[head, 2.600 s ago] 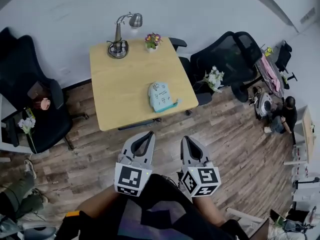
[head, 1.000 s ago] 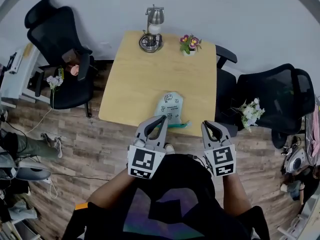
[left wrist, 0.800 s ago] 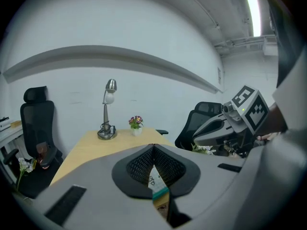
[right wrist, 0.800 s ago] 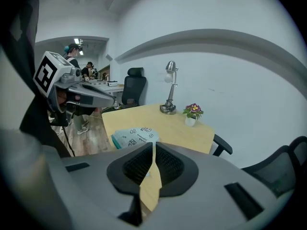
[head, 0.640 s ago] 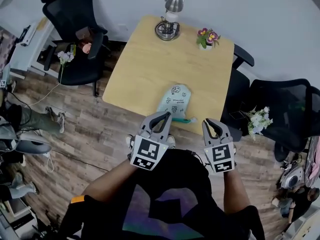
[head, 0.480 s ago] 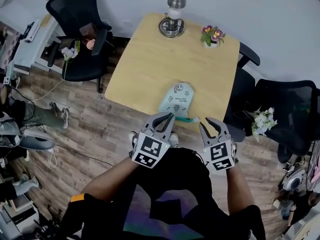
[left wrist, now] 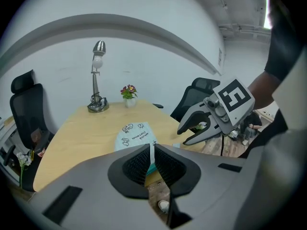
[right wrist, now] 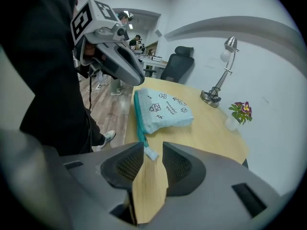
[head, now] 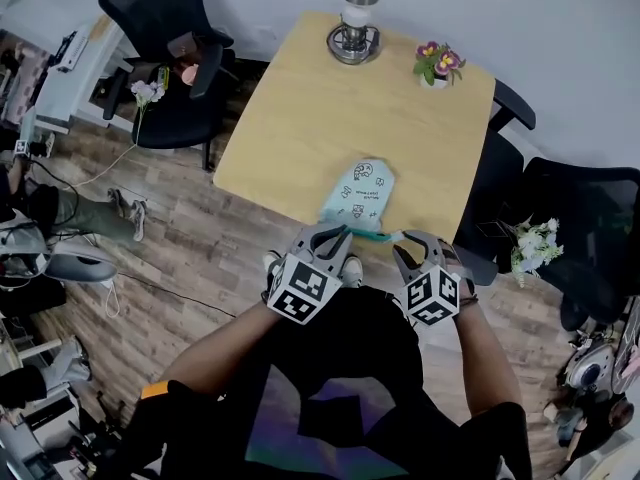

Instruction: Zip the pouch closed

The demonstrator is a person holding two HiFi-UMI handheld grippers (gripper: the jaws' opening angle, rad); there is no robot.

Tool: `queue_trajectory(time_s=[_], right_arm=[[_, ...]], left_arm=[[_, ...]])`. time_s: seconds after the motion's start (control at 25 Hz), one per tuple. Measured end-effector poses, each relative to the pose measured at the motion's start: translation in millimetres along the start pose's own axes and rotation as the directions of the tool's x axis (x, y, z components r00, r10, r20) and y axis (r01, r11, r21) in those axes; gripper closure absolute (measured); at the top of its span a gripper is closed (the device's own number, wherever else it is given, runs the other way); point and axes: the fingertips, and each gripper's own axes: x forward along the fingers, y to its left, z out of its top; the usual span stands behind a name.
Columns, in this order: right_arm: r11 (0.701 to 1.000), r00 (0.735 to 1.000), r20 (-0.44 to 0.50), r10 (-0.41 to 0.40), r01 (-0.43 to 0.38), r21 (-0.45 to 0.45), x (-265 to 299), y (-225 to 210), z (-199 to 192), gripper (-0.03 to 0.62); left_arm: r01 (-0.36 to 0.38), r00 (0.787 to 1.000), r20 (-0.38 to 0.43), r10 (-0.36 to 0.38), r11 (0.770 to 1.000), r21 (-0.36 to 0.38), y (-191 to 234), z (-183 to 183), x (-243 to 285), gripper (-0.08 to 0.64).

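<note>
A light blue printed pouch (head: 358, 193) lies flat near the front edge of the wooden table (head: 300, 118), its teal zipper edge (head: 362, 230) toward me. My left gripper (head: 335, 231) hovers at the pouch's near left corner with its jaws shut and nothing in them. In the left gripper view only a thin slit shows between the pads (left wrist: 139, 164). My right gripper (head: 413, 242) is just right of the zipper's end, its jaws opening. The zipper's white tab (right wrist: 151, 153) lies on the table in line with their gap, untouched. The pouch (right wrist: 163, 110) rests beyond it.
A metal desk lamp (head: 357, 18) and a small flower pot (head: 438, 63) stand at the table's far edge. Black office chairs (head: 165, 28) (head: 590, 228) flank the table. Wood floor and my shoe (head: 350, 268) lie below the front edge.
Both grippers have come down toward the table's front edge and the pouch. The right gripper rolled and its jaws went from shut to open. The left gripper stayed shut.
</note>
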Motion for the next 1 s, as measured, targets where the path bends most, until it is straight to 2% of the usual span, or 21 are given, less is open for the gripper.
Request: queue_trajectory(time_s=[0.32,0.72,1.0], right_arm=[[0.992,0.997,-0.054,0.060,-0.066,-0.111,19,8,-8,0.456],[0.981,0.990,-0.105,0.092,-0.108,-0.158,35,13,-17,0.460],[0.980,0.987,-0.116,0.109,-0.126,-0.156,38,12,-16,0.536]], left_arm=[[-0.005,1.000,-0.002,0.005,1.000,-0.016,4,-4,-2,0.548],[-0.005,1.000,-0.003,0.005,1.000,-0.010,4,-6,-6,0.548],[-0.009,1.000,0.009,0.009,1.000,-0.003,0,-4,-9,0.548]])
